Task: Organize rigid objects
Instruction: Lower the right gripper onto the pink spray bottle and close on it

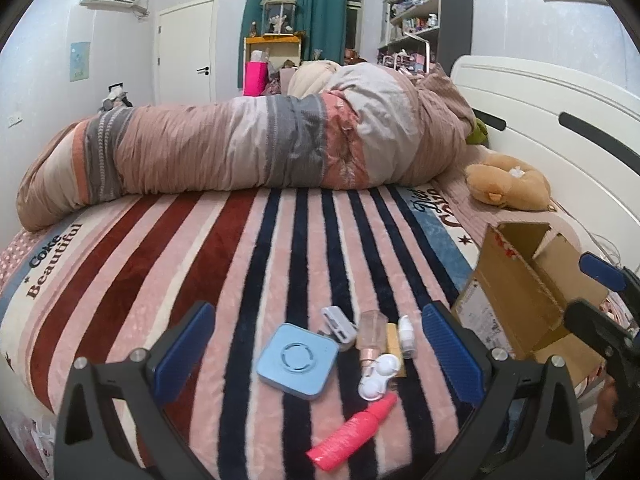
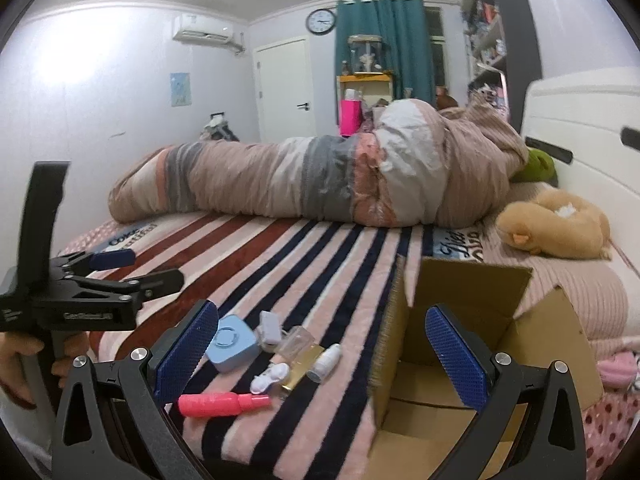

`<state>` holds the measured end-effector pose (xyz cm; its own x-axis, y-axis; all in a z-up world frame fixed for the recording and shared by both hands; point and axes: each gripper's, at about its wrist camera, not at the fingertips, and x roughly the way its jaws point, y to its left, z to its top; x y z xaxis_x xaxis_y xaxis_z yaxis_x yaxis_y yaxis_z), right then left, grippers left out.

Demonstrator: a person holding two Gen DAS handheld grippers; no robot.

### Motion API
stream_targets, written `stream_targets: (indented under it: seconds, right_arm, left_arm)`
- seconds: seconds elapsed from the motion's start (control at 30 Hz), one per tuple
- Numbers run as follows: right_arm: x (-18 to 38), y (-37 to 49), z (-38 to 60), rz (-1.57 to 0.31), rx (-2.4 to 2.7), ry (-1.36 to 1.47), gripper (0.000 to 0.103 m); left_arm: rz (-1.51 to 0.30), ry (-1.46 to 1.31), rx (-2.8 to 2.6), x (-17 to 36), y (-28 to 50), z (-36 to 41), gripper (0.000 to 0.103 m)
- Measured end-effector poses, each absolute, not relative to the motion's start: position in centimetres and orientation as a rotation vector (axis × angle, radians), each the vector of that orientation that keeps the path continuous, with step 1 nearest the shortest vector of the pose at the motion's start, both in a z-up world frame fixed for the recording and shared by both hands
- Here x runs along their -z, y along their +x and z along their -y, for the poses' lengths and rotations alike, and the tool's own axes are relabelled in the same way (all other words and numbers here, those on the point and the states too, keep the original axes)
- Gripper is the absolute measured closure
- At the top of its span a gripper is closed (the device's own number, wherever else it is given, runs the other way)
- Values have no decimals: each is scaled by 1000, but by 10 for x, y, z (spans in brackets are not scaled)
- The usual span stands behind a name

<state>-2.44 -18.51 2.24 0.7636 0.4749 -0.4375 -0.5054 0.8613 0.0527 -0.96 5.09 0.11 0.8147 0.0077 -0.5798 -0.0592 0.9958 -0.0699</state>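
Observation:
Small items lie in a cluster on the striped blanket: a blue square case, a white clip-like piece, a clear perfume bottle, a gold box, a small white bottle, a white twin-cup case and a pink bottle. An open cardboard box stands to their right. My left gripper hovers open just before the cluster, holding nothing. My right gripper is open and empty at the box's near left wall.
A rolled striped duvet lies across the bed behind the items. A tan plush toy rests near the white headboard at the right. A person's hand holds the left gripper's handle.

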Motion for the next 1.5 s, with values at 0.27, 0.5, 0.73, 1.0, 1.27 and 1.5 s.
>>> stream_targets:
  seconds: [0.27, 0.5, 0.73, 1.0, 1.27, 1.5]
  right_arm:
    - [-3, -34, 105, -615, -786, -160, 20]
    - [80, 2, 62, -1077, -848, -116, 37]
    - [138, 37, 62, -1386, -806, 107, 42]
    - [145, 58, 61, -1363, -706, 117, 65]
    - [129, 59, 63, -1178, -578, -263, 77]
    - [146, 46, 68, -1199, -585, -312, 76]
  left_arm:
    - [-634, -120, -61, 23, -11, -106, 0]
    - [-656, -139, -36, 52, -17, -135, 0]
    - [-665, -209, -30, 71, -26, -149, 0]
    - [-662, -229, -40, 74, -32, -153, 0]
    - [-666, -244, -28, 74, -34, -152, 0]
    - [-715, -222, 63, 80, -27, -135, 0]
